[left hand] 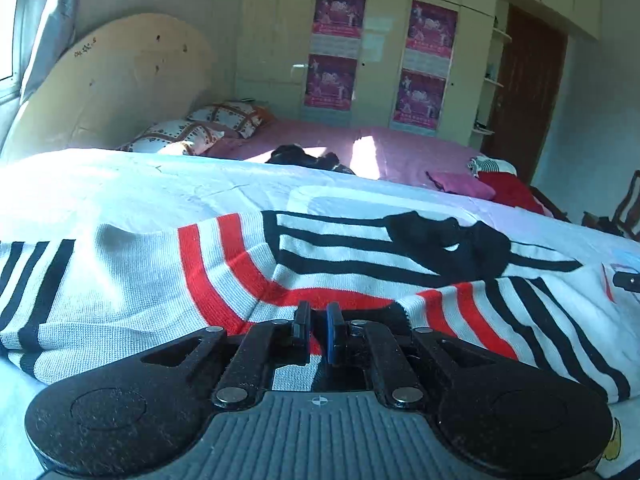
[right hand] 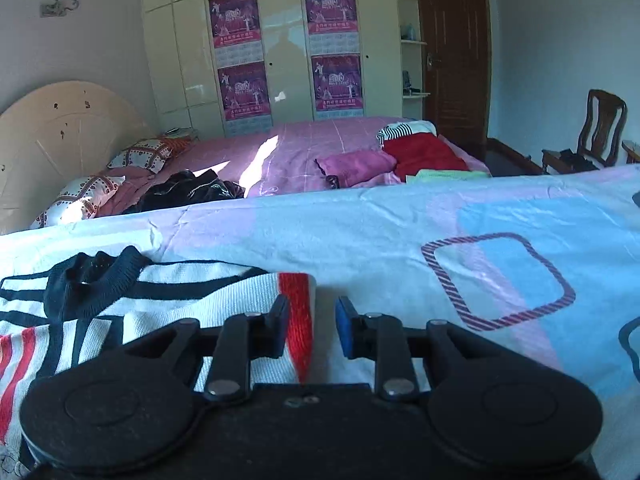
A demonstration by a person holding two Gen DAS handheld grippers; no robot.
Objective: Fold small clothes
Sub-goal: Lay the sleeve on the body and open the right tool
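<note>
Nearest in the left wrist view, the left gripper has its fingers drawn almost together on a fold of the striped sweater, pinching the knit where a red band crosses. The sweater spreads left and right across the patterned bedsheet, its long axis running sideways to both grippers, its black collar lying farther off to the right. In the right wrist view, the right gripper stands partly open with the sweater's red-edged hem between its fingers; no pinch is made yet. The garment lies left of this gripper, bare sheet to its right. I judge the next fold carries this edge leftward. Beyond are a pink bed, a wardrobe and a brown door.
</note>
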